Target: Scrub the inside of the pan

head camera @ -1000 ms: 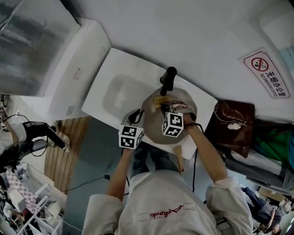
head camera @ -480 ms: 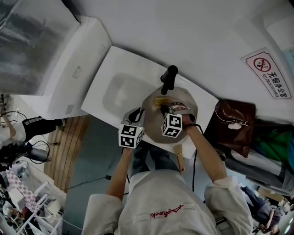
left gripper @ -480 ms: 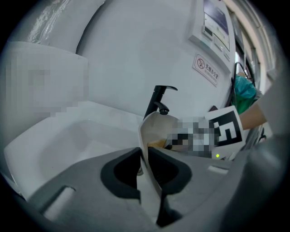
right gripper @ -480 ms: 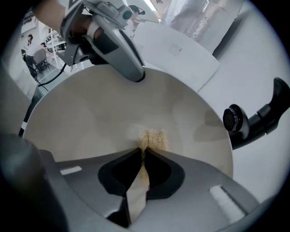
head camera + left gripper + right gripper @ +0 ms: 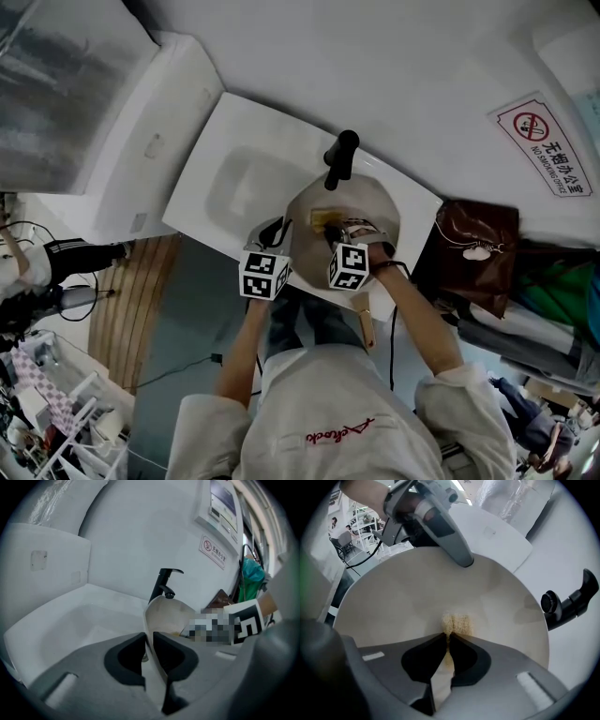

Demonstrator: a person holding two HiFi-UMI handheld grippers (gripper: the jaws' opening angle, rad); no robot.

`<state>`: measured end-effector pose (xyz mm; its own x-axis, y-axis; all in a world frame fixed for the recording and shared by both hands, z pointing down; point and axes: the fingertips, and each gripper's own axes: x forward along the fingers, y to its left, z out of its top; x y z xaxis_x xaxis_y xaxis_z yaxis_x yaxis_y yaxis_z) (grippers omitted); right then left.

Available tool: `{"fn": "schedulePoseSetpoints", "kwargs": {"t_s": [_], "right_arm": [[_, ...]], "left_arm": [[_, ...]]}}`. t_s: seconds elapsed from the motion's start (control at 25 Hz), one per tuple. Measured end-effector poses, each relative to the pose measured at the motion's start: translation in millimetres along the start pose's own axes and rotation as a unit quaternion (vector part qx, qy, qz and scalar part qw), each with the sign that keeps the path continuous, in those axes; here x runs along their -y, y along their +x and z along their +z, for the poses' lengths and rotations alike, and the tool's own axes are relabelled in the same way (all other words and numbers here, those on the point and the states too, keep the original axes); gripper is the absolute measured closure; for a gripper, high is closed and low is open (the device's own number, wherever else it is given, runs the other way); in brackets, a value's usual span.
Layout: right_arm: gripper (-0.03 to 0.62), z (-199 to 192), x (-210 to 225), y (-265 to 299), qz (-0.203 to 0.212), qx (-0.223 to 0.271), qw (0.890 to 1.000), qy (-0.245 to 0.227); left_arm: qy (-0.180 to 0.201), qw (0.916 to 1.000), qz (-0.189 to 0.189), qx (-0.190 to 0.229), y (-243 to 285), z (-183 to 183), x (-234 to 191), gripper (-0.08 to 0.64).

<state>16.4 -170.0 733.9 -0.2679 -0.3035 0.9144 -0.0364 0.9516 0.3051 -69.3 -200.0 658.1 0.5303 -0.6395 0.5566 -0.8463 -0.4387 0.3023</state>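
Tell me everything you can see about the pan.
The pan is round and shallow, with a pale beige inside that looks smooth. It is at the white sink, close to the black faucet. The left gripper is shut on its thin rim; the right gripper presses a yellow sponge against its inside.

Inside pan [image 5: 372,202], sponge [image 5: 323,217]; sink basin [image 5: 242,187] left, faucet [image 5: 340,159] behind.

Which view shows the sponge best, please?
The right gripper view: the yellow sponge sits pinched between its jaws, inside the pan. Head view: a small yellow patch. Left gripper view: at most a sliver.
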Motion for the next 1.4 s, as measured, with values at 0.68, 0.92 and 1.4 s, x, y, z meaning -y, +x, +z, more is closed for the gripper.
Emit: {"fn": "schedulePoseSetpoints", "kwargs": {"t_s": [0.68, 0.92, 1.4], "right_arm": [[0.56, -1.8, -62.4, -8.2, 0.068, -0.019, 0.997, -0.027], [0.56, -2.0, -80.3, -8.2, 0.085, -0.021, 0.996, -0.034], [0.56, -1.3, -66.3, -19.9, 0.073, -0.01, 0.996, -0.044]], "left_arm": [[-0.002, 1.0, -0.003, -0.001, 2.2, -0.1, -0.3, 0.506], [-0.004, 1.0, -0.003, -0.001, 3.5, -1.0, -0.6, 0.505], [-0.005, 1.0, -0.001, 0.002, 4.0, -0.5, -1.4, 0.506]]}}
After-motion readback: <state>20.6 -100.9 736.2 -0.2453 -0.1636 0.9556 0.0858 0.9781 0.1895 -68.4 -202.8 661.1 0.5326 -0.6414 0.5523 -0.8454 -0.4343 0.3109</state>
